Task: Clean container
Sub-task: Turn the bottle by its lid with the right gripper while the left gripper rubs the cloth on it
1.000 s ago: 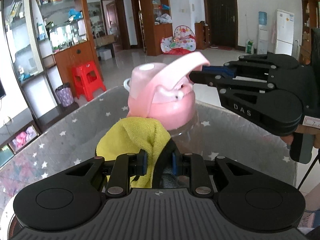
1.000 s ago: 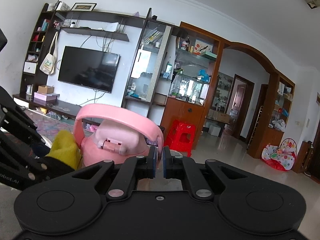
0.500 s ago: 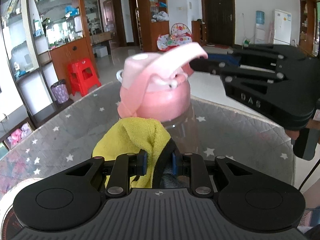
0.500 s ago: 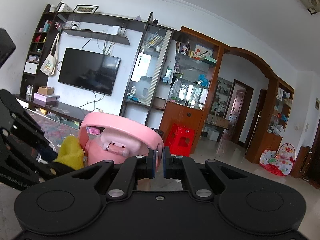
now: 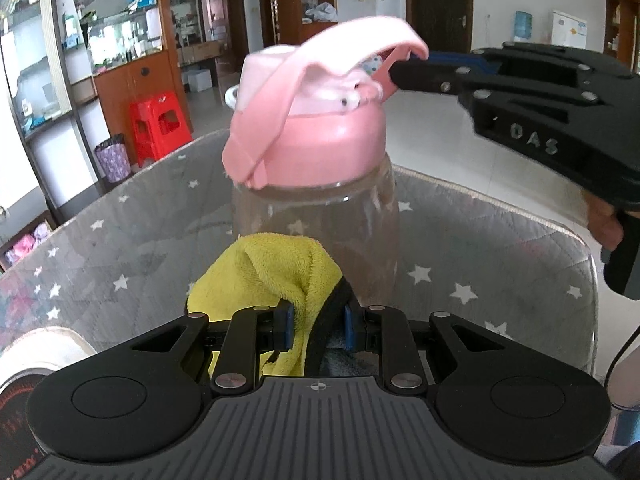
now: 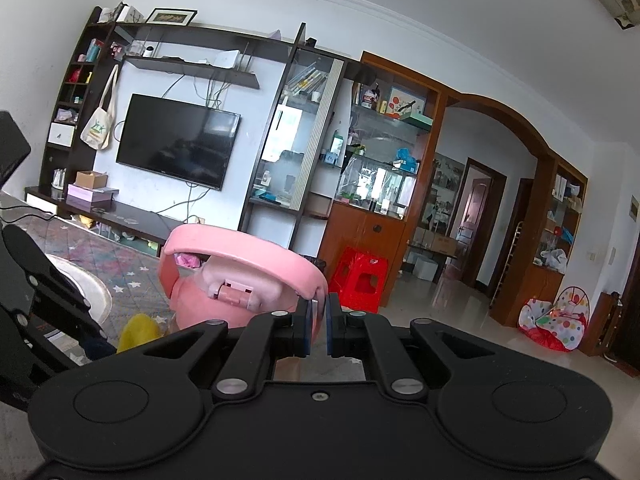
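Left wrist view: my left gripper [image 5: 316, 330] is pinching the cloth [image 5: 264, 276], jaws nearly together with yellow pile and a dark edge bunched between them. The bottle [image 5: 320, 216] stands straight ahead of it, just past the cloth; cloth looks pressed to the lower wall, though I can't be sure of contact. Clear body, pink lid [image 5: 320, 140] on and closed. Through the wall I see only the starred mat [image 5: 480, 240] behind, so it looks empty; any thin film is too faint to tell. My right gripper [image 5: 412, 68] comes in from the right and clamps the handle [image 5: 352, 46] above the lid.

Risk here: the bottle is steadied only by that thin loop. Push the cloth hard and, I judge, the body swings or the handle slips out. The cloth is held by a fold, so it could drag free on a rub.

Right wrist view: right gripper [image 6: 318, 326] squeezed on the handle [image 6: 256, 248], the pink strip edge-on between the pads [image 6: 306, 328]. The lid [image 6: 224, 300] sits ahead and left of the tips. The cloth [image 6: 140, 330] shows low left, beside the left gripper's black frame. The bottle body is hidden below the lid, so contents can't be read here. Risk: the grip is near the loop's end, so a twist could pop it out.
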Available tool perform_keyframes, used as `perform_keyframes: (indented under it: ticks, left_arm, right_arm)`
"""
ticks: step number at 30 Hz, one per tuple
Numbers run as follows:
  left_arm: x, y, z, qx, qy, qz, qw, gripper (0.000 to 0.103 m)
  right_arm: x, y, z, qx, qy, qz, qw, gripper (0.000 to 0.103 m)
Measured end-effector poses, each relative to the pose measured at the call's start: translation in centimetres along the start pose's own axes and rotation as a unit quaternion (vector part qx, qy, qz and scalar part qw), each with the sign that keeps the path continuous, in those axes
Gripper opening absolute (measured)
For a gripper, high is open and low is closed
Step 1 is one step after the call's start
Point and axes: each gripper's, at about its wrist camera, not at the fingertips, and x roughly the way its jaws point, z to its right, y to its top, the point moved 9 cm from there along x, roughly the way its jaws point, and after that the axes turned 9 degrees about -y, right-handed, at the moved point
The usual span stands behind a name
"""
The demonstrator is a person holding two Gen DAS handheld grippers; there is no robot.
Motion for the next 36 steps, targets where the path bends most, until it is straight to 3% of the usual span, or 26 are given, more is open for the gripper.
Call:
perform_keyframes:
  ticks: [13,26,36]
  left_arm:
    - [1.1,-1.1,-0.6,-0.005,-0.004,-0.01,0.9999,0.023]
    - [-2.4,2.3,-1.1,0.022,0.018,0.028,0.9992,0.023]
    - [-2.2,3.3,-0.8,0.054,0.016,0.023,0.9982,0.023]
  right_arm:
    - [-1.4,-0.3,0.4,-0.01,0.002,0.005,1.0,0.007]
    - [-0.7,0.8,0.8,-0.018,0.004,0.018,1.0,0.006]
    - [-0.6,0.9,1.0,-0.028,0.004,0.02,0.999,0.007]
